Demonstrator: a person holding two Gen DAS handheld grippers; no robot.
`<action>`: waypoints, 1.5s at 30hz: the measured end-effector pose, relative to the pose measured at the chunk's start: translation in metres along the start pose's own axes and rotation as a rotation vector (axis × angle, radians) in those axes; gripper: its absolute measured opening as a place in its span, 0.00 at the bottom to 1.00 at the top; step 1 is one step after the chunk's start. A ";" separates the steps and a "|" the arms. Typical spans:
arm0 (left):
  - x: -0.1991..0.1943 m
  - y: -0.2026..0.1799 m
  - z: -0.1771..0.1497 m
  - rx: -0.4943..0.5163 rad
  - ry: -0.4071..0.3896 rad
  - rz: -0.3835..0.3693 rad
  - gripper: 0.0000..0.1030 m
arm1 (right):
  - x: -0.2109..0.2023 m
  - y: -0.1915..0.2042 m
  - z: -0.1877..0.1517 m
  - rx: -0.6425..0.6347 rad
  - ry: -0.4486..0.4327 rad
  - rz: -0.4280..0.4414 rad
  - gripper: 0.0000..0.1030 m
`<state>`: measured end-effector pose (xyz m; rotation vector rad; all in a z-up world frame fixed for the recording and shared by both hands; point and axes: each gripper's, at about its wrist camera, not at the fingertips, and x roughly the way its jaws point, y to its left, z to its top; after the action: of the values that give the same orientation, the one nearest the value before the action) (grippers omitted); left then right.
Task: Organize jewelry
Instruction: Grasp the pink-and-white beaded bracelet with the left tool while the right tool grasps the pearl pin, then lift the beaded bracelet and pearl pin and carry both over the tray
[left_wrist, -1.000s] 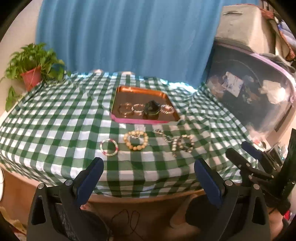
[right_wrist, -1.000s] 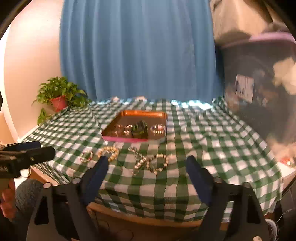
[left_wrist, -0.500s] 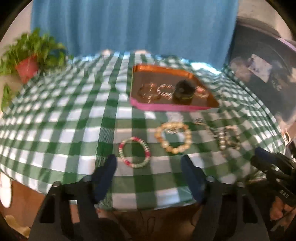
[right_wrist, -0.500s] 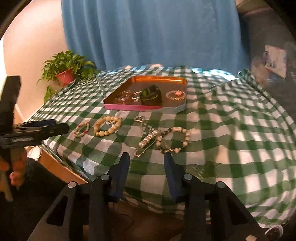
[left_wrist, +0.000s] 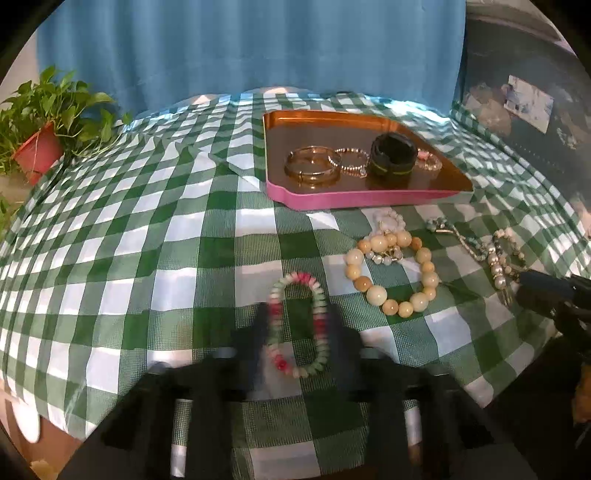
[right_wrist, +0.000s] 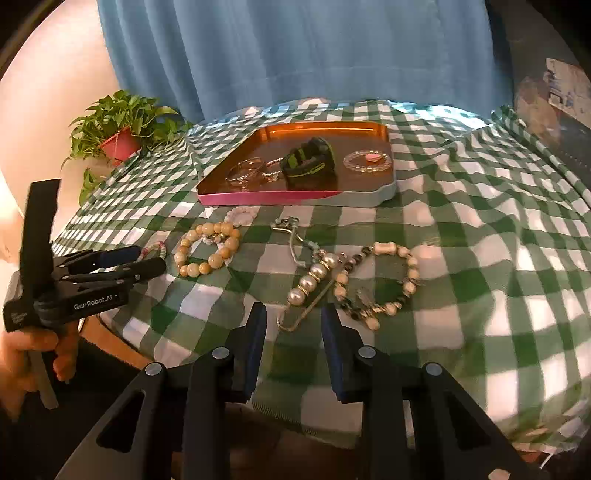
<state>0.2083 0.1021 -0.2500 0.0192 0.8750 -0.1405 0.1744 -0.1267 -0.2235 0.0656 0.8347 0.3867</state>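
Observation:
A pink, white and green bead bracelet lies flat on the checked cloth between the blurred fingers of my left gripper. Its jaws are closing and I see no pad pressing on the beads. My right gripper is also closing, with the hooked lower end of a pearl-and-metal pin between its fingers, untouched. Beside the pin lie a dark-and-bone bead bracelet and a cream bead bracelet. The copper tray with a pink front holds gold bangles, a black-and-green band and other bracelets.
A potted plant stands at the table's far left corner. A blue curtain hangs behind, and a dark storage bin sits at the right. A person's hand holds the left gripper. The table's near edge lies just under both grippers.
Both grippers have come down and forward to the cloth and their jaws have narrowed. The left now straddles the pink bracelet and the right straddles the pin's lower end.

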 end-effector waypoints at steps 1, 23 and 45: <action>0.000 0.002 0.000 -0.004 -0.003 -0.003 0.20 | 0.002 0.001 0.003 -0.001 -0.009 -0.018 0.27; -0.011 -0.011 -0.008 -0.023 0.003 -0.138 0.04 | 0.012 0.004 -0.006 -0.112 0.028 -0.125 0.10; -0.002 0.031 -0.007 -0.192 -0.050 -0.042 0.11 | 0.019 0.001 -0.001 -0.109 0.017 -0.120 0.10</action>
<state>0.2055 0.1331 -0.2536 -0.1814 0.8366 -0.0952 0.1850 -0.1188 -0.2373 -0.0886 0.8289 0.3199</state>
